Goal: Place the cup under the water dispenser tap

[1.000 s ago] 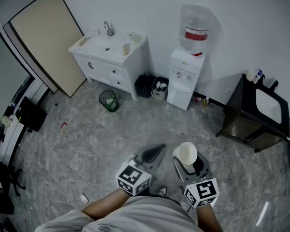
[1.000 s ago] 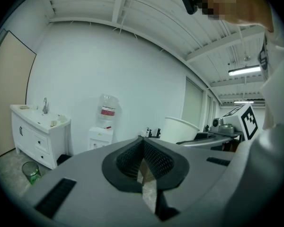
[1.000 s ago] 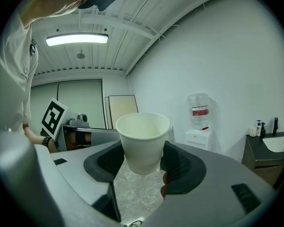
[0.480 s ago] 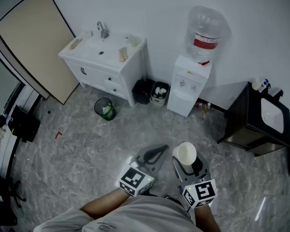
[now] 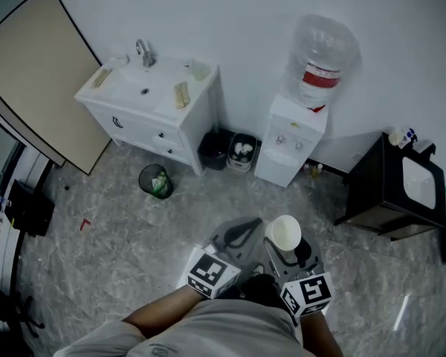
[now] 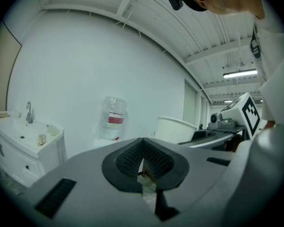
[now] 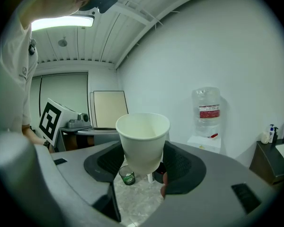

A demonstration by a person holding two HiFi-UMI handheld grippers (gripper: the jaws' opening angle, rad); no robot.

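Open floor [image 5: 208, 199] leading up to water dispenser [image 5: 291, 149]; hemmed left by small bins [image 5: 241, 149] just beside it, right by dark cabinet [image 5: 372, 192] nearby.

The empty white cup [image 7: 142, 141] is upright, well apart from the dispenser [image 5: 290, 143].

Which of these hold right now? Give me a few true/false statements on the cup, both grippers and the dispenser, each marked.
1. The right gripper holds the cup upright between its jaws. True.
2. The left gripper holds a second cup. False: its jaws are together with nothing between them.
3. The cup stands under the tap of the water dispenser. False: it is in the right gripper, well apart from the dispenser, which stands against the wall.
4. A large bottle sits on top of the water dispenser. True.
5. In the head view, the small bin stands to the right of the dispenser. False: it is to the left, by the sink cabinet.
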